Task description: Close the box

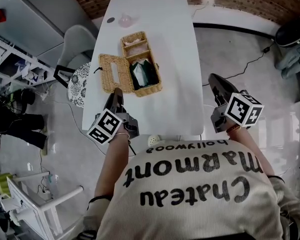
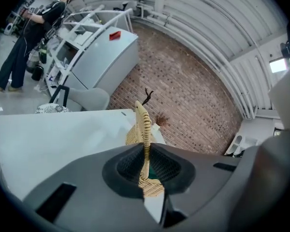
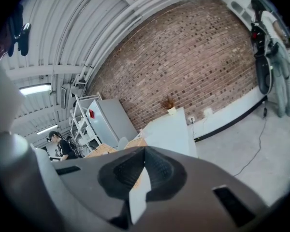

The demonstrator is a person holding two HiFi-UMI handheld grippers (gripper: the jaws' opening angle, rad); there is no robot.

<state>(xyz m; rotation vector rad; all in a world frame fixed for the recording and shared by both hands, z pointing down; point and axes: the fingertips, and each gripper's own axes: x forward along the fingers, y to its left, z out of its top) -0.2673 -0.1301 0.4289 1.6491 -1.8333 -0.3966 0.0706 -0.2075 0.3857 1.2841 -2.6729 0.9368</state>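
A wicker box (image 1: 149, 90) stands on the white table (image 1: 175, 39), with something dark green and white inside it. Its lid (image 1: 112, 73) lies swung out to the left. My left gripper (image 1: 117, 92) is at the lid's near edge. In the left gripper view the lid's woven edge (image 2: 143, 124) stands upright between the jaws, and my left gripper (image 2: 146, 164) is shut on it. My right gripper (image 1: 215, 79) hangs off the table's right side, away from the box. In its own view my right gripper (image 3: 144, 153) is shut on nothing.
A smaller wicker basket (image 1: 135, 44) adjoins the box's far side. A small pinkish dish (image 1: 126, 20) sits further back. A grey chair (image 1: 79, 40) with a patterned cushion (image 1: 80, 84) stands left of the table. A cable (image 1: 250, 64) runs over the floor at right. A person (image 2: 24, 37) stands far left.
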